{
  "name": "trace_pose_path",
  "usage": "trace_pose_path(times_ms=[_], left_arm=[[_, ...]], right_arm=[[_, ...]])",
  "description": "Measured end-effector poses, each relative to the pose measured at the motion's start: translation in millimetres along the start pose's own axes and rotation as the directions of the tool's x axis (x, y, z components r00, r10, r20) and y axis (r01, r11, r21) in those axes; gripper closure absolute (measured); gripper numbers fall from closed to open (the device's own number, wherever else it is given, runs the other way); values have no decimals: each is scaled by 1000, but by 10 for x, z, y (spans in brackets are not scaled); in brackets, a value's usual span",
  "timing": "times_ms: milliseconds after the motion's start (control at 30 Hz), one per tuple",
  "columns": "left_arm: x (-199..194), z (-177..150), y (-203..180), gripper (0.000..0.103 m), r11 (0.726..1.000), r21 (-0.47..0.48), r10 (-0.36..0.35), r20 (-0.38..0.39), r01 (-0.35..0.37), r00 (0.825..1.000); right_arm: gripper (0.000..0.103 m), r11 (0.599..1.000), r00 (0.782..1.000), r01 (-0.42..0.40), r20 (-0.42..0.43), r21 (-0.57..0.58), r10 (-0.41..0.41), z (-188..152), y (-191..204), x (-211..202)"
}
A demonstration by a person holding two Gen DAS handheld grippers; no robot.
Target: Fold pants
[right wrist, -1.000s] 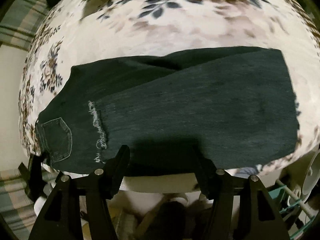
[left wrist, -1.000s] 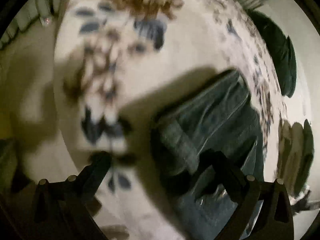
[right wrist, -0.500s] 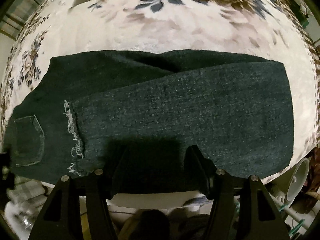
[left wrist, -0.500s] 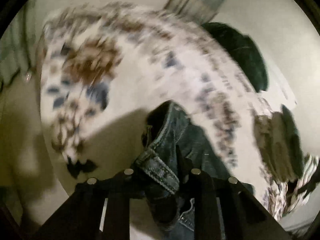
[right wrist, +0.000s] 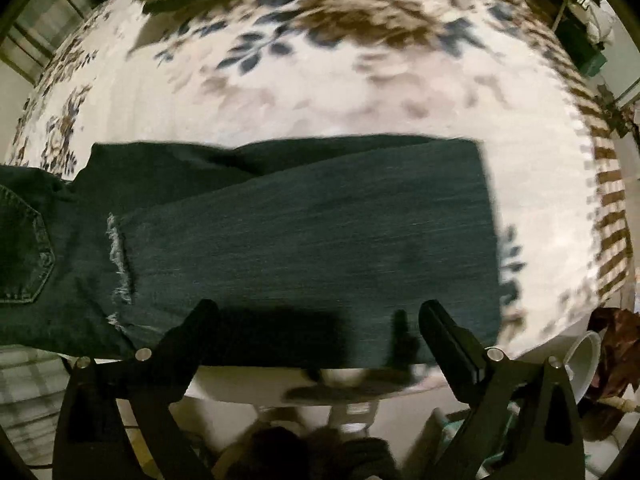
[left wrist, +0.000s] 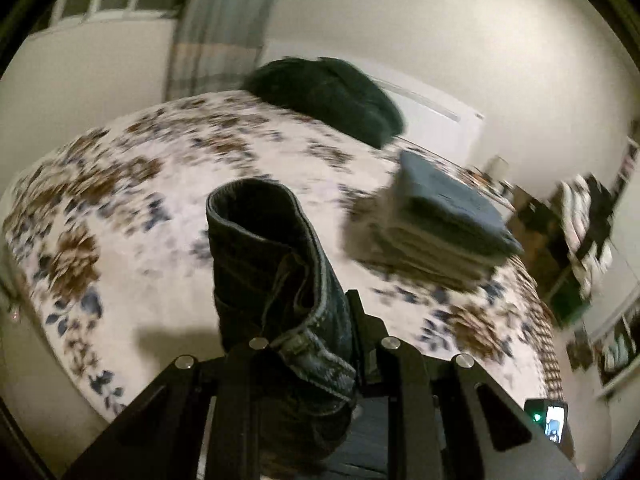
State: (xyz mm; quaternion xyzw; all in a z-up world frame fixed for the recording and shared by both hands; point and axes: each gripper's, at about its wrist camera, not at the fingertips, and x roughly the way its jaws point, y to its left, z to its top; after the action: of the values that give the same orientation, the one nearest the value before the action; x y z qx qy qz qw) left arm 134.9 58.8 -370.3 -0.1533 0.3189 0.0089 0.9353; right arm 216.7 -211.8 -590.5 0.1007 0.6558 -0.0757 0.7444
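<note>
Flowered bedding covers the bed (right wrist: 320,92) where the left hand-held gripper (left wrist: 316,344) is clamped on the pants' waistband (left wrist: 276,264), lifted above the sheet. The right hand-held gripper (right wrist: 320,328), jaws opening and empty, hovers over the pants (right wrist: 300,232) lying at the bed's near edge. Unpinned, the folded legs could drag out of line as the waistband is pulled.

Dark denim jeans (right wrist: 304,232) lie folded lengthwise across the floral bed (right wrist: 320,92). The frayed hem rests near the back pocket. The waistband (left wrist: 276,264) stands lifted.
</note>
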Motion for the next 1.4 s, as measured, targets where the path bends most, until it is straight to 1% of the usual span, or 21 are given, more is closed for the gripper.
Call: trace_pose_path(times_ms=[133, 267, 400, 433, 567, 733, 800, 833, 867, 900, 933, 967, 1000, 1033, 1100, 1167, 1200, 1267, 1300, 1333, 1400], left_arm=[[-45, -96, -594, 86, 992, 96, -75, -15, 76, 997], [-17, -293, -1255, 86, 968, 182, -162, -62, 170, 985], [129, -598, -1863, 86, 933, 251, -225, -149, 257, 963], [193, -729, -2046, 86, 920, 260, -249, -187, 292, 950], [461, -1163, -2515, 87, 890, 286, -271, -295, 356, 916], [846, -1755, -2856, 86, 869, 332, -214, -415, 366, 884], [986, -1914, -2941, 85, 871, 334, -168, -488, 361, 857], [1016, -1962, -2960, 80, 876, 323, -154, -515, 357, 843], [1049, -1963, -2955, 74, 883, 286, -162, -556, 371, 815], [1024, -1960, -2968, 72, 887, 257, -175, -582, 384, 794], [974, -1925, -2986, 64, 888, 249, -177, -593, 388, 786], [901, -1904, -2998, 42, 886, 249, -175, -603, 392, 779], [851, -1876, -2998, 28, 885, 248, -175, -609, 395, 774], [757, -1782, -2957, 14, 889, 237, -179, -607, 391, 774], [689, -1644, -2800, 14, 903, 214, -182, -596, 373, 782], [652, -1435, -2540, 12, 924, 212, -146, -573, 318, 806], [665, -1317, -2370, 11, 938, 228, -95, -554, 260, 827], [755, -1135, -1989, 10, 952, 270, 16, -522, 148, 853], [824, -1105, -1840, 10, 951, 295, 71, -510, 96, 857], [932, -1087, -1656, 10, 944, 328, 143, -501, 34, 854], [1136, -1112, -1394, 10, 936, 350, 217, -506, -32, 835]], right_arm=[[2, 999, 999, -10, 32, 45, 8, -22, -489, -194], [2, 994, 999, 1, 54, 113, -7, -73, -1057, -312], [2, 976, 998, 24, 57, 219, -37, -141, -1712, -382], [2, 967, 998, 29, 54, 252, -44, -162, -1910, -389], [2, 921, 998, 38, 36, 388, -56, -332, -2552, -357], [2, 864, 998, 47, 12, 502, -62, -594, -3152, -304], [2, 856, 998, 54, 2, 515, -64, -698, -3288, -277], [2, 854, 998, 43, 9, 519, -55, -736, -3337, -282], [2, 853, 999, 28, 19, 521, -44, -755, -3364, -286], [2, 854, 999, 7, 32, 520, -28, -774, -3394, -297], [2, 855, 999, -31, 53, 517, 4, -776, -3420, -320], [2, 856, 997, -65, 73, 513, 33, -763, -3433, -345], [2, 855, 994, -101, 93, 509, 62, -754, -3427, -383], [2, 849, 986, -161, 118, 503, 117, -717, -3415, -406], [2, 835, 964, -263, 157, 483, 213, -596, -3336, -451], [2, 825, 936, -350, 188, 444, 296, -455, -3201, -473], [2, 819, 919, -394, 201, 418, 339, -386, -3098, -484], [2, 806, 881, -473, 203, 355, 427, -185, -2830, -451], [2, 799, 866, -500, 190, 333, 462, -81, -2691, -401], [2, 783, 845, -534, 167, 318, 508, 45, -2531, -284], [2, 760, 821, -566, 139, 319, 553, 175, -2332, -94]])
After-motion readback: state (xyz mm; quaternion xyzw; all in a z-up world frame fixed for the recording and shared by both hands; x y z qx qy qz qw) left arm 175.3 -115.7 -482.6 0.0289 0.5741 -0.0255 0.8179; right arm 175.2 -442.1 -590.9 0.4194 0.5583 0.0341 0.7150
